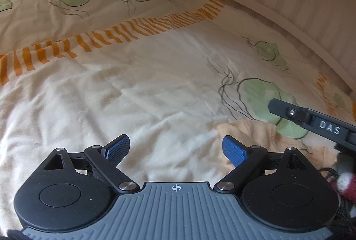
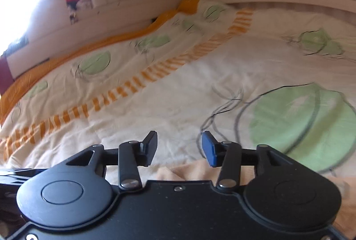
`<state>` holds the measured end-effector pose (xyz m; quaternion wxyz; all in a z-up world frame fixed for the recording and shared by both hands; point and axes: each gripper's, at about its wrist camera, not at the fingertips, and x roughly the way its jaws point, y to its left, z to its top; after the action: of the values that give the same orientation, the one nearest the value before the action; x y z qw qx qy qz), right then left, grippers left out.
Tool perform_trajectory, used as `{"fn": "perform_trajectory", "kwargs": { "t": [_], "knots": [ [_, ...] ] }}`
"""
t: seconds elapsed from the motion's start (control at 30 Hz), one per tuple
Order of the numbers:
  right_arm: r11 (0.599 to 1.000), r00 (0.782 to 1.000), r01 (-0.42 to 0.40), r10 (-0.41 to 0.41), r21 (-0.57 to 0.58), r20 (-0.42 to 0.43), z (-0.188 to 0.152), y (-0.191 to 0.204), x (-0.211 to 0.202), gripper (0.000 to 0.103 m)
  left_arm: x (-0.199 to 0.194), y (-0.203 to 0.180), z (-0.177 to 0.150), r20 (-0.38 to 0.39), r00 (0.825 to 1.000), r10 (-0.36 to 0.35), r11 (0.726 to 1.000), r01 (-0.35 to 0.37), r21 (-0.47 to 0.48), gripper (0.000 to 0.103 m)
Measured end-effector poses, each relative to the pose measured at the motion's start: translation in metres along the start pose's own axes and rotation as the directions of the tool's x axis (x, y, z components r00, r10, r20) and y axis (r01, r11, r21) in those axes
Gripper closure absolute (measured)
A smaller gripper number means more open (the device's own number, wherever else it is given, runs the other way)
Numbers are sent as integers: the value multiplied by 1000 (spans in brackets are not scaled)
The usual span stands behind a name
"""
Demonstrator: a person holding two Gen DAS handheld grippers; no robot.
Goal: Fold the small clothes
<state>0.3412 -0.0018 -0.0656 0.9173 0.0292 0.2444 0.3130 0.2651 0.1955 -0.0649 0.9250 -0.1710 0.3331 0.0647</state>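
My right wrist view is motion-blurred throughout; the duvet cover (image 2: 178, 93) print there is smeared. The peach garment (image 2: 195, 171) lies mostly hidden beneath the right gripper (image 2: 179, 149), so I cannot judge its shape. In my left wrist view, the garment (image 1: 251, 129) runs behind the right gripper (image 1: 311, 120), itself cut off by the frame edge.

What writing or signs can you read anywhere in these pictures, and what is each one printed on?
"DAS": raised white letters on the black body of the right hand-held gripper, seen from the left wrist view.
A small crosshair sign, with no letters, on the grey ribbed body of the left hand-held gripper.
The bedspread carries only leaf drawings and orange stripes, no words.
The right wrist view shows no text.
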Motion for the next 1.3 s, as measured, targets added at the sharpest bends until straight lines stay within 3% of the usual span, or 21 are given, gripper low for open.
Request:
{"fn": "perform_trajectory", "kwargs": {
  "t": [0.1,0.17,0.3,0.4,0.47,0.57,0.63,0.77,0.9,1.13,1.3],
  "knots": [
    [993,993,113,-113,20,-16,-13,-18,-45,41,2,-27,-9,-48,996,-77,987,83,137,12],
    [985,984,174,-173,12,-29,-29,-34,-74,41,2,-48,-19,-68,992,-111,961,124,247,12],
    [948,945,317,-314,29,-89,-62,-70,-124,41,10,-76,-40,-132,981,-142,909,182,376,12],
    [889,887,454,-444,64,-126,-85,-103,-155,41,25,-75,-52,-167,984,-57,906,121,406,12],
    [836,839,538,-516,110,-174,-99,-130,-171,41,29,-69,-53,-171,984,-56,918,118,377,7],
    [775,812,583,-552,243,-189,-111,-160,-196,41,27,-66,-54,-154,987,-54,921,109,373,7],
    [755,817,574,-551,317,-169,-115,-166,-216,41,24,-66,-54,-145,988,-60,921,111,373,6],
    [768,864,492,-488,409,-123,-129,-160,-260,37,15,-59,-55,-145,985,-93,932,137,335,7],
    [789,912,410,-374,459,-170,-157,-150,-295,32,-2,-50,-54,-172,978,-120,950,164,267,7],
    [769,932,340,-199,541,-303,-203,-125,-334,32,-70,-37,-65,-177,967,-184,959,216,182,6],
    [749,920,337,-133,570,-368,-204,-111,-338,21,-110,-37,-93,-238,950,-200,943,253,216,6]
  ]
}}
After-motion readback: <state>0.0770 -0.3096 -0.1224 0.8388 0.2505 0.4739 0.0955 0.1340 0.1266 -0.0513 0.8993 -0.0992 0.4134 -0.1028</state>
